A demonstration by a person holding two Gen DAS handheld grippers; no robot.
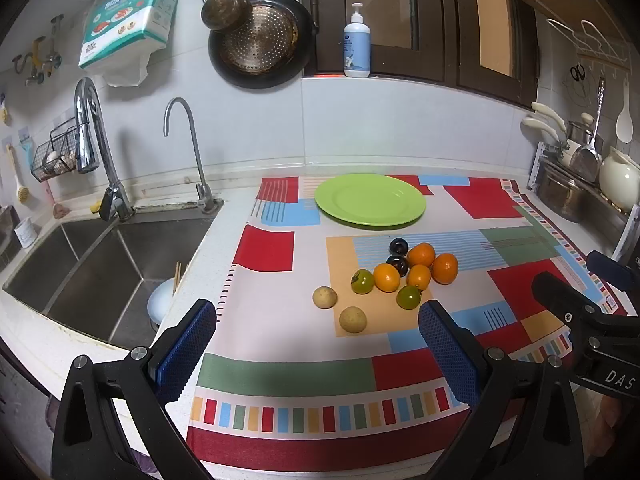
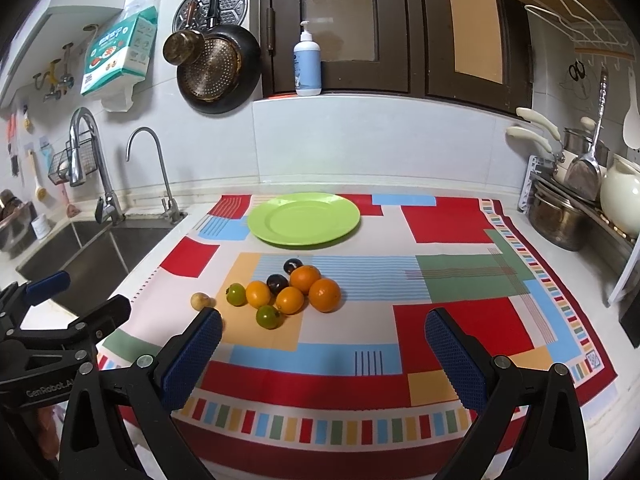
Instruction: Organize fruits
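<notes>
An empty green plate (image 1: 370,199) (image 2: 304,218) sits at the back of a colourful patterned cloth (image 1: 280,376) (image 2: 460,220). In front of it lies a cluster of fruit: several oranges (image 1: 421,255) (image 2: 325,294), two dark plums (image 1: 399,246) (image 2: 277,283), two green persimmons (image 1: 362,281) (image 2: 269,316) and two tan round fruits (image 1: 353,319) (image 2: 200,300). My left gripper (image 1: 318,320) is open and empty, just in front of the fruit. My right gripper (image 2: 323,330) is open and empty, in front of and right of the cluster.
A steel sink (image 1: 92,264) with two taps (image 1: 90,136) lies left of the cloth. A dish rack with pots (image 2: 568,216) and a white kettle (image 2: 622,192) stands at the right. A soap bottle (image 1: 357,42) sits on the window ledge; pans (image 1: 260,48) hang on the wall.
</notes>
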